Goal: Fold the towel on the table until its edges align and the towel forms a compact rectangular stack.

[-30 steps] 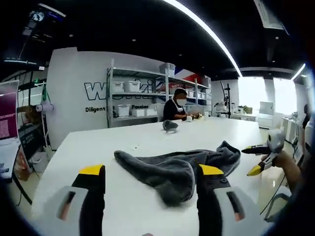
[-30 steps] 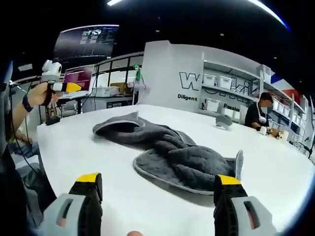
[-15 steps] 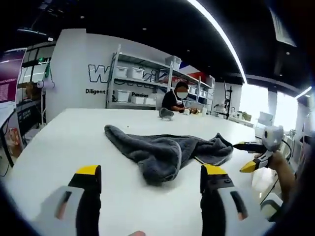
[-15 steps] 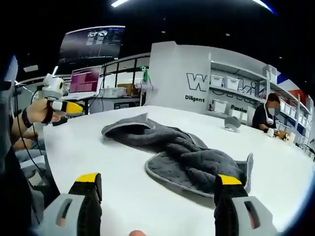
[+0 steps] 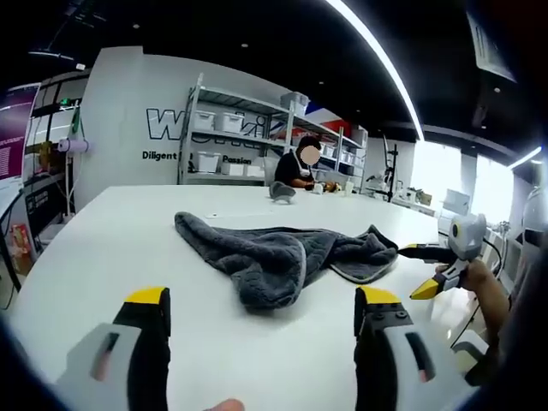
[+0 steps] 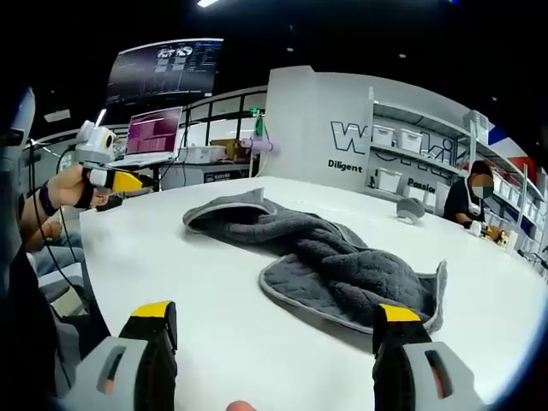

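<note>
In the left gripper view I see my left gripper [image 5: 261,312] low in the frame, its yellow-tipped jaws standing wide apart over the white bench [image 5: 111,248] with nothing between them. The grey towel [image 5: 274,254] lies crumpled and unfolded at the centre of the frame, beyond the jaws and apart from them, one end trailing toward the upper left, the other toward the right. At the right edge of that frame the right gripper [image 5: 428,272] comes in, held in a hand [image 5: 479,282], its jaws parted and near the towel's right end; I cannot tell whether they touch it.

In the right gripper view my right gripper's jaws also stand apart and hold nothing, with the towel spread across the middle of the frame. The left gripper sits at the left edge, off the bench's side. A seated person [image 6: 467,205] is at the far right, before shelves [image 6: 402,158].
</note>
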